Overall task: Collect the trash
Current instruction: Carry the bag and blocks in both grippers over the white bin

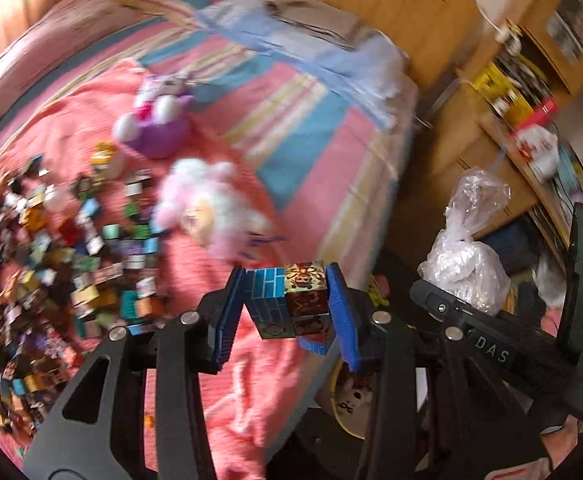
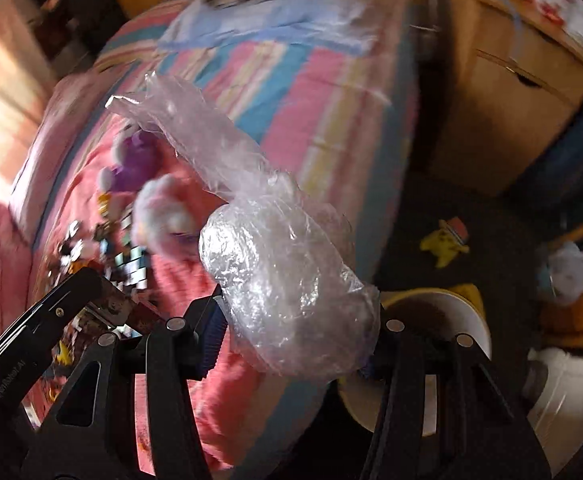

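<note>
The left gripper (image 1: 291, 312) clamps a printed cube block (image 1: 289, 300) above the pink bedspread (image 1: 251, 380); the right gripper (image 2: 295, 320) grips a crumpled clear plastic bag (image 2: 287, 276).

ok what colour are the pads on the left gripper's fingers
Blue, ribbed pads, clamped on a printed cube. Clearest in the left wrist view.

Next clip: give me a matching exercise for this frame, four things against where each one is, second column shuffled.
Things:
1. patterned cube block
2. crumpled clear plastic bag
3. purple and white plush toy
4. yellow plush toy

Places:
A. lying on the dark floor beside the bed
B. between the fingers of the left gripper
C. on the pink bedspread, above the scattered small blocks
D. held in the right gripper

Pairs: 1-B, 2-D, 3-C, 4-A
</note>
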### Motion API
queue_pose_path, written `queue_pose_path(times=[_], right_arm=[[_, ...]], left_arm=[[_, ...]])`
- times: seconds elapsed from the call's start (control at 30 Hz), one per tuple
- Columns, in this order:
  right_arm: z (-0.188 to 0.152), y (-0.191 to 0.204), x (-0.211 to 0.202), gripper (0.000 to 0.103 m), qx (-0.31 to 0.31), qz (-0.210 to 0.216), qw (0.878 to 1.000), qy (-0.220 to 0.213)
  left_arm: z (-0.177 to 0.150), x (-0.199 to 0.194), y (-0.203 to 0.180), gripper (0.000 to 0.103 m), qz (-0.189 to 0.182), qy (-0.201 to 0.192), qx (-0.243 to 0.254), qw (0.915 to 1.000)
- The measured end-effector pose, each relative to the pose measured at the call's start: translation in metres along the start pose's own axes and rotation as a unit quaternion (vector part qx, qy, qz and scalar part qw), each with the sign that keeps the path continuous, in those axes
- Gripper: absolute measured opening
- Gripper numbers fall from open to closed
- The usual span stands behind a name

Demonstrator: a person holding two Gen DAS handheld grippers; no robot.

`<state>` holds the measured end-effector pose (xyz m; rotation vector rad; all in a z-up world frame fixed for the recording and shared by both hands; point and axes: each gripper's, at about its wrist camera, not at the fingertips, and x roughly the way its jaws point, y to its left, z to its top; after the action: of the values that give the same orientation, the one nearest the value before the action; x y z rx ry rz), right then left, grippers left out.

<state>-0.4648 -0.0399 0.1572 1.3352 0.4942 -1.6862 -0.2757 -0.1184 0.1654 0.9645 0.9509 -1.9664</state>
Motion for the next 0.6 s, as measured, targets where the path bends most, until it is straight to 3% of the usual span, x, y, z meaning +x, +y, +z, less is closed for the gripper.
queue_pose_path(times=[0.3, 0.6], right_arm=[[-0.024, -0.089, -0.011, 0.051, 0.088, -0.044, 0.995, 0.002], [-0.076, -0.163, -0.006, 0.051, 0.158, -0.081, 0.984, 0.031]], left_arm=[[-0.011, 0.037, -0.079, 0.04, -0.038, 0.039, 0.087, 0.9947], [-0.052, 0.083, -0.145, 0.04, -0.069, 0.107, 0.166, 0.9778]])
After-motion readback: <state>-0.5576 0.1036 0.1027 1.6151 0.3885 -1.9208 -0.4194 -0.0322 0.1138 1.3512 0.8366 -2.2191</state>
